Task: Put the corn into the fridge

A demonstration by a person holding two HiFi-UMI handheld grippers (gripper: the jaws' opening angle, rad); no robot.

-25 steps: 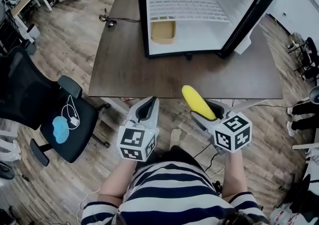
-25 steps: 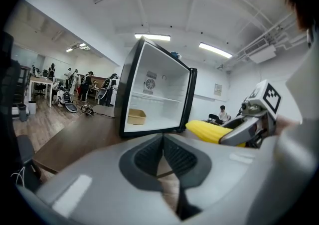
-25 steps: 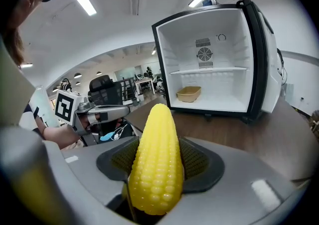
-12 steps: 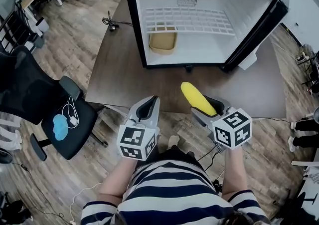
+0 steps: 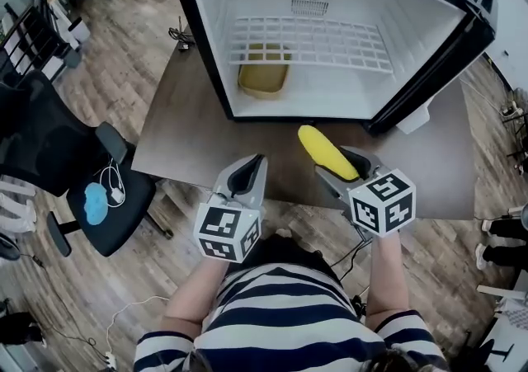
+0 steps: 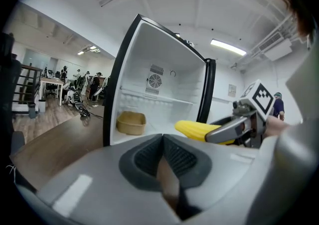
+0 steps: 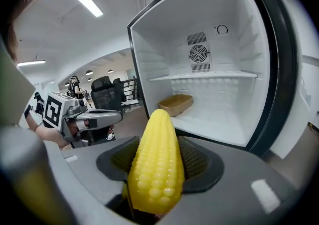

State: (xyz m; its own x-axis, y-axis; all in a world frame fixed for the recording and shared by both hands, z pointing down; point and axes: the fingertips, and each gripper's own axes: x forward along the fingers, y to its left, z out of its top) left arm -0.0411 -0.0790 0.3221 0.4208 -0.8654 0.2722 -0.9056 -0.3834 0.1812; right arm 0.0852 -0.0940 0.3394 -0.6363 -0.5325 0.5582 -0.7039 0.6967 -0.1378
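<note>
We've got our right gripper [image 5: 333, 162] clamped on the corn [image 5: 322, 148], with the open fridge [image 5: 412, 32] straight ahead of it. Our left gripper [image 5: 251, 167], just beside it, is closed up tight on nothing.

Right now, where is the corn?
In the head view the corn is right of centre, held by the right gripper above the table, before the open fridge.

Dark wooden table [image 5: 191, 133], black office chair [image 5: 48, 148] at its left, wood-plank floor [image 5: 124, 49]
</note>
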